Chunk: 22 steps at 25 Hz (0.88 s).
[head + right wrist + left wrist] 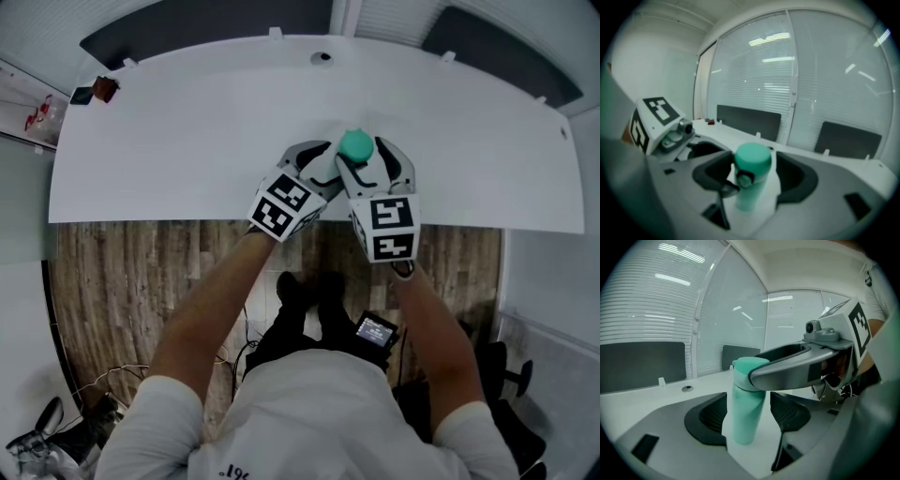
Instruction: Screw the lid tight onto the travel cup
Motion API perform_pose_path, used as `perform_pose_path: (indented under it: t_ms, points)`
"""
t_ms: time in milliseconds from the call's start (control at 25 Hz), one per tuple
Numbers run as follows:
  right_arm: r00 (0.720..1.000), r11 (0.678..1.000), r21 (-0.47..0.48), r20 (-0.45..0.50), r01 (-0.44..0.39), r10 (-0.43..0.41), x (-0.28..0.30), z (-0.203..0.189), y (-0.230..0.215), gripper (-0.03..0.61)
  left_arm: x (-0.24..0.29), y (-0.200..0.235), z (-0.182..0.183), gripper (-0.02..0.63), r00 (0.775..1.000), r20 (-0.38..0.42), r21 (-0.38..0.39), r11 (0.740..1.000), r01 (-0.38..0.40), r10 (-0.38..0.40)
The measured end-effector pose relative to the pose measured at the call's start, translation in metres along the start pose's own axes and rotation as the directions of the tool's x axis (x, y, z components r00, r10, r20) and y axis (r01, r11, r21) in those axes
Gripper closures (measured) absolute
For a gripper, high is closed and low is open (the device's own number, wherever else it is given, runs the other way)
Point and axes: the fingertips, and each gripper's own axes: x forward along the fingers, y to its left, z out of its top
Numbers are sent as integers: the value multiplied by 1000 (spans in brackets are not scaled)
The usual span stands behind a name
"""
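A teal travel cup (356, 145) stands upright near the front edge of the white table (187, 122), with its teal lid (753, 158) on top. My left gripper (323, 169) comes in from the left. It is shut on the cup's body (747, 416), which sits between its dark pads (790, 413). My right gripper (367, 157) comes in from the front and is shut on the lid, one grey finger (787, 369) wrapping the lid's side. A small round button (744, 179) on the lid faces the right gripper view.
A small dark object (94, 92) lies at the table's far left corner. A round cable hole (322, 57) sits at the far edge. Wooden floor (122, 281) shows below the table's front edge. Glass walls with blinds stand behind the table.
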Motion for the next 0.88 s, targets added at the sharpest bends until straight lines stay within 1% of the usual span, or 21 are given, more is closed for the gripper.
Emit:
perform_pose_path:
  t_ms: [280,440,720,880]
  points:
    - [1000,1000,-11,8,0,0,-6,5,1,287,-8,-3,11,314,1000,17,2,1000,-6,6]
    - [999,1000,-16,40,8,-7,-15,19,-1,287,-17,-3,21,314,999,31,17,1000,-13,13]
    - [996,999,-28,80,31,-29,-33,44,-12,287,-35,-4,50,314,997,80,30,999,-21,18]
    - [993,999,-4,110,34,-33,-45,56,-17,288,-47,-7,68,314,993,114,32,999,-22,19]
